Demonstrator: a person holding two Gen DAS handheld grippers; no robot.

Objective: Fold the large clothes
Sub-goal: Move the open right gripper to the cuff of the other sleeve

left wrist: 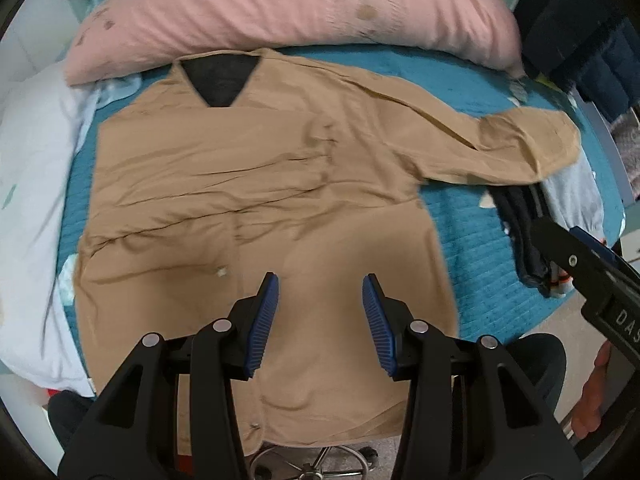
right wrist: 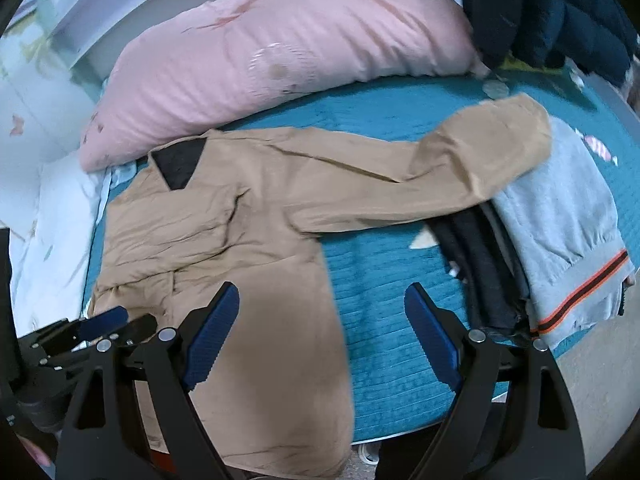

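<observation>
Teal bedspread (left wrist: 472, 216), tan shirt (left wrist: 248, 184) spread flat

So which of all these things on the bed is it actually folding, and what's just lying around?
Part of the job:
tan shirt, spread flat on the teal bedspread
left gripper and right gripper, both open and empty

Just lying about:
pink pillow
grey sweater
dark clothes beside it
white bedding
</observation>
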